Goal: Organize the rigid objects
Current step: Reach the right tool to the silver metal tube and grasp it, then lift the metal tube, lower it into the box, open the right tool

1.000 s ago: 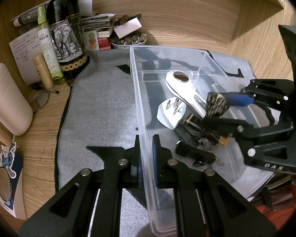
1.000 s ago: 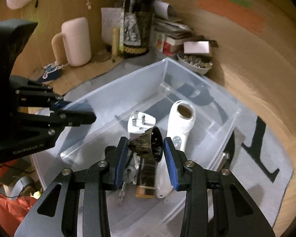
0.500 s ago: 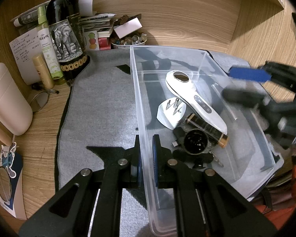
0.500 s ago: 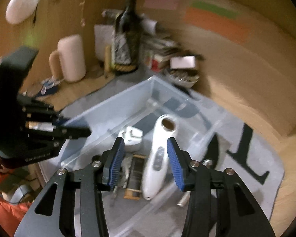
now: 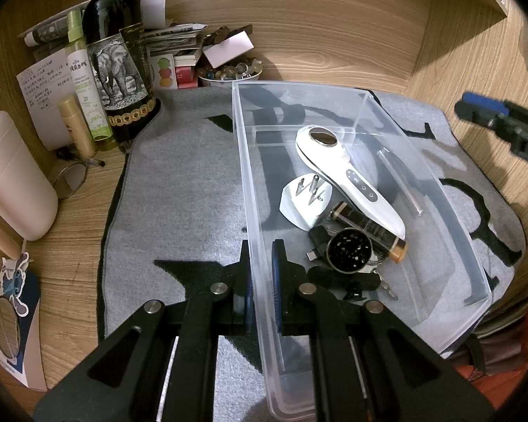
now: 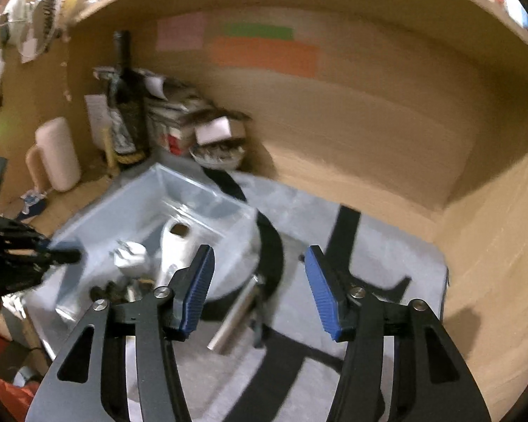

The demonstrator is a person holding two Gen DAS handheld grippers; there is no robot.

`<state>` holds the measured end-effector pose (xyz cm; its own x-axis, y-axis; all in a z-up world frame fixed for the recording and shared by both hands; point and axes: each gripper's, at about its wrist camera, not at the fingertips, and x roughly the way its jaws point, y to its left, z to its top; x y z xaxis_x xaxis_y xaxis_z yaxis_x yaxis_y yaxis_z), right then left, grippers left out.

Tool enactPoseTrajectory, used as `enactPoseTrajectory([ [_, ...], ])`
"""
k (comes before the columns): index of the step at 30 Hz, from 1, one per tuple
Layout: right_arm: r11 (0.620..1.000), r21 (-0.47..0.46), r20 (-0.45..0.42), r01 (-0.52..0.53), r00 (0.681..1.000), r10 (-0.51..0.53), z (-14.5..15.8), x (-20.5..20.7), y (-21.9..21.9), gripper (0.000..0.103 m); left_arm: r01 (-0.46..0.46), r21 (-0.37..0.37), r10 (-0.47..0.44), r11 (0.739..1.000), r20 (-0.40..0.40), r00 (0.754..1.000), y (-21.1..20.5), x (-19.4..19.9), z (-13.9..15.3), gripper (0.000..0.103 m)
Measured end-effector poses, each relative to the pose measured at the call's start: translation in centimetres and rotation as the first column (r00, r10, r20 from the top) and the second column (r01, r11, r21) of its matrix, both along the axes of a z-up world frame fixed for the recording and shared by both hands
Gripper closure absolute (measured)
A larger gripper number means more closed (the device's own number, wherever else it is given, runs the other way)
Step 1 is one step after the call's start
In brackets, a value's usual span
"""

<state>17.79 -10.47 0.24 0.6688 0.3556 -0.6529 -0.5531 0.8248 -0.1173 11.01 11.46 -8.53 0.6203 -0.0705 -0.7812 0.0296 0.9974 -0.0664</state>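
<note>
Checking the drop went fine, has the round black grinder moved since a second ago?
Yes. The grinder was held up in the right gripper; now it lies in the clear bin, below the white handheld device, beside the plug adapter.

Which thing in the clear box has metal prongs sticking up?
The white plug. It lies beside the long white handheld device, with shiny prongs pointing up; nothing else in the clear box has them.

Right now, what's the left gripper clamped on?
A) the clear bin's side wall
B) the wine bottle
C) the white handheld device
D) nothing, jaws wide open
A: in the left wrist view the left gripper has one blue pad on each side of the clear bin wall, closed on it, while the white handheld device lies loose inside the bin.
</note>
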Motion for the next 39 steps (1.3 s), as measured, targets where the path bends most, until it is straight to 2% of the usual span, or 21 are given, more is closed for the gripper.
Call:
enactPoseTrajectory([
  [10, 0.999, -0.042, -0.195, 0.002, 0.981, -0.010, -6.8, 2.7, 0.5, 0.053, 0.000, 0.000, 0.000, 1.000, 0.000, 1.000, 0.0, 0.0, 0.0, 0.094],
  [16, 0.997, -0.075, -0.309, -0.016, 0.951, -0.008, -10.5, 4.0, 1.5, 0.053, 0.000, -0.001, 0.000, 1.000, 0.000, 1.000, 0.0, 0.0, 0.0, 0.094],
  [19, 0.997, -0.071, -0.303, -0.016, 0.953, -0.006, -10.7, 3.9, 1.5, 0.053, 0.000, 0.000, 0.000, 1.000, 0.000, 1.000, 0.0, 0.0, 0.0, 0.094],
  [22, 0.998, -0.066, -0.291, -0.013, 0.957, -0.007, -10.8, 3.8, 1.5, 0.067, 0.000, 0.000, 0.000, 1.000, 0.000, 1.000, 0.0, 0.0, 0.0, 0.094],
  [24, 0.998, -0.065, -0.279, -0.012, 0.960, -0.007, -10.7, 3.7, 1.5, 0.085, 0.000, -0.001, 0.000, 1.000, -0.001, 1.000, 0.0, 0.0, 0.0, 0.094],
  [25, 0.998, -0.065, -0.275, -0.011, 0.962, -0.007, -10.7, 3.7, 1.5, 0.088, 0.001, 0.000, -0.001, 1.000, -0.002, 1.000, 0.0, 0.1, 0.0, 0.094],
  [32, 0.999, -0.042, -0.261, -0.011, 0.965, 0.000, -10.0, 3.4, 1.2, 0.089, 0.003, 0.001, -0.003, 1.000, -0.004, 1.000, 0.1, 0.0, -0.2, 0.094],
  [39, 1.000, 0.000, -0.185, 0.020, 0.983, -0.020, -6.9, 2.7, 0.5, 0.089, 0.007, 0.005, -0.007, 1.000, -0.005, 1.000, 0.2, 0.1, -0.3, 0.094],
])
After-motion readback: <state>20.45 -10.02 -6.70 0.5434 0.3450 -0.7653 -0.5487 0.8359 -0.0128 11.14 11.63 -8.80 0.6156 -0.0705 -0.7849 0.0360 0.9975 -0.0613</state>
